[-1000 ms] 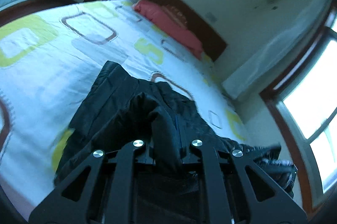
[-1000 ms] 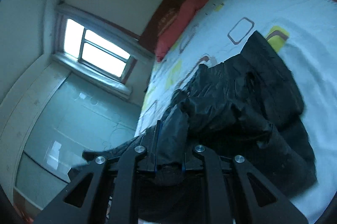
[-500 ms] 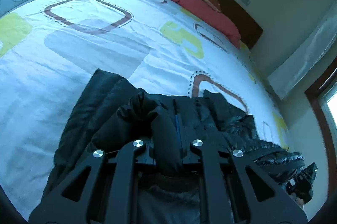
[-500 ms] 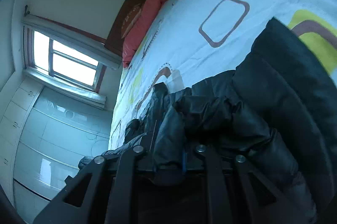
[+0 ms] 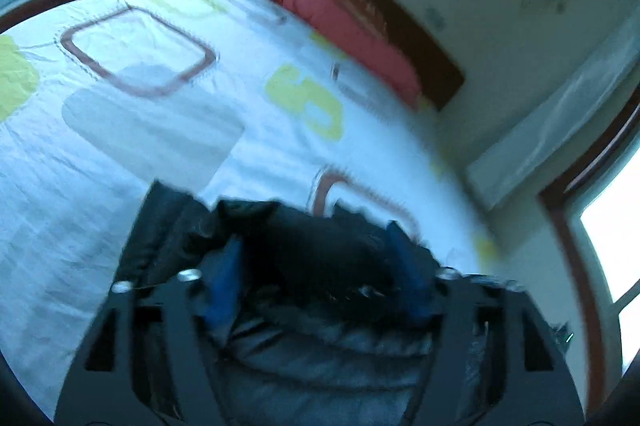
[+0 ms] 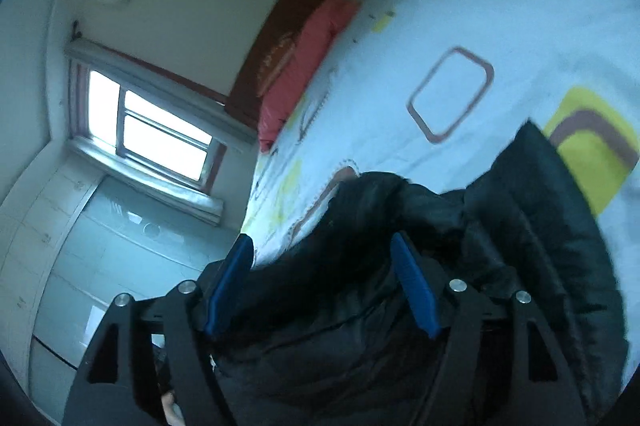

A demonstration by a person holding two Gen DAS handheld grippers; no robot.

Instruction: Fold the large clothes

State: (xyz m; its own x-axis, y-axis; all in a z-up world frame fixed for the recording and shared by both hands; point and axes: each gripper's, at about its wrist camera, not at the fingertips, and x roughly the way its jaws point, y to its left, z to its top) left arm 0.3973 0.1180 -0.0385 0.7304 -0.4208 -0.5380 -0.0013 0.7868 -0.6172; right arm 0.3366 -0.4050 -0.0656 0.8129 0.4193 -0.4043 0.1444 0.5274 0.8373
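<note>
Both my jaws had just been opening wide, pads off the black puffer jacket (image 6: 520, 226) between them; only my right view showed the window at 9 o'clock (image 6: 156, 134).

The left gripper (image 5: 318, 258) tilts down over the black jacket (image 5: 320, 346), its blue pads (image 5: 224, 282) spread wide; its jaws have just been opening, and jacket fabric lies between them, unpressed. The right gripper (image 6: 322, 256) also tilts down at the jacket's edge, blue pads (image 6: 414, 290) apart; its jaws too have just been opening, with fabric loose between them. The left view is blurred, so whether the fingers touch the fabric cannot be told.
</note>
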